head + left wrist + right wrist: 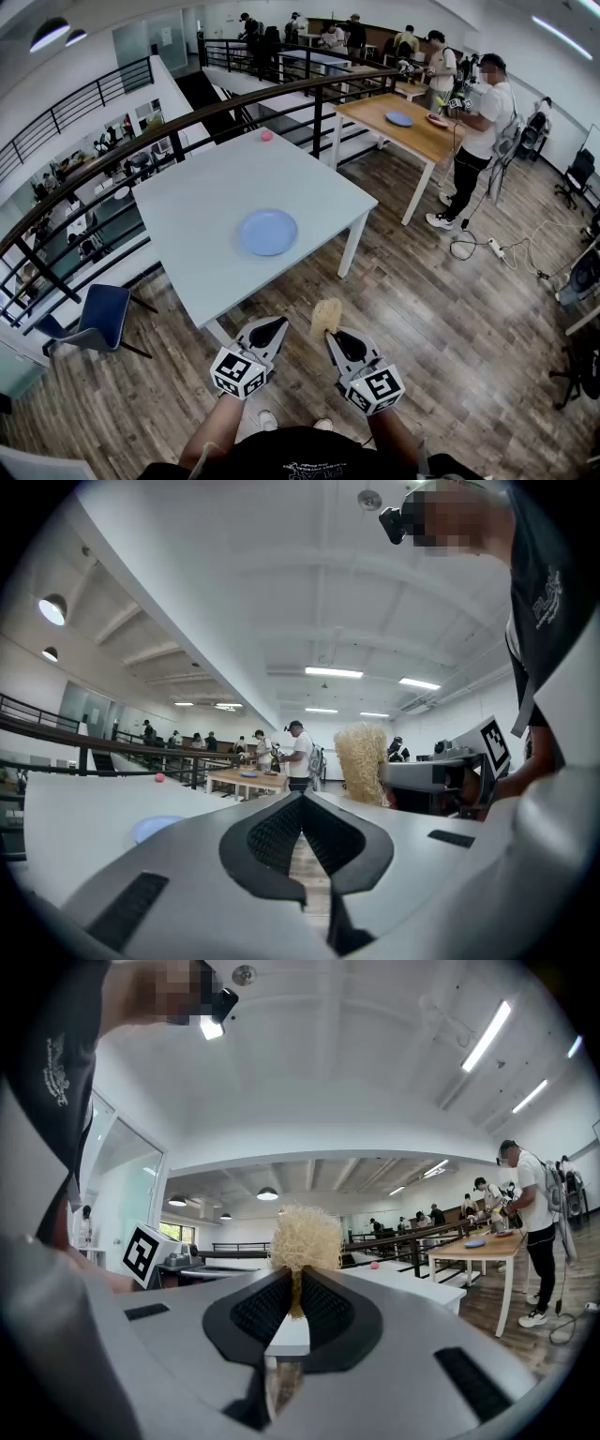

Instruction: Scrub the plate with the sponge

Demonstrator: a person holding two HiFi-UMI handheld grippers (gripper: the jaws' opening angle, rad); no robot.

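A round blue plate (267,232) lies on the white table (206,197), and it shows low at the left of the left gripper view (153,828). My right gripper (330,335) is shut on a tan fibrous sponge (325,314), held upright off the table's near corner; the sponge (305,1235) sticks up out of the pinched jaws (295,1283). My left gripper (279,322) hovers beside it, shut with nothing in it (301,800). From the left gripper view the sponge (361,761) stands to the right. Both grippers are short of the plate.
A small pink ball (266,135) sits near the table's far edge. A dark railing (187,117) runs behind the table and a blue chair (94,319) stands at its left. Further back right, people stand at a wooden table (408,127). Cables (506,251) lie on the wood floor.
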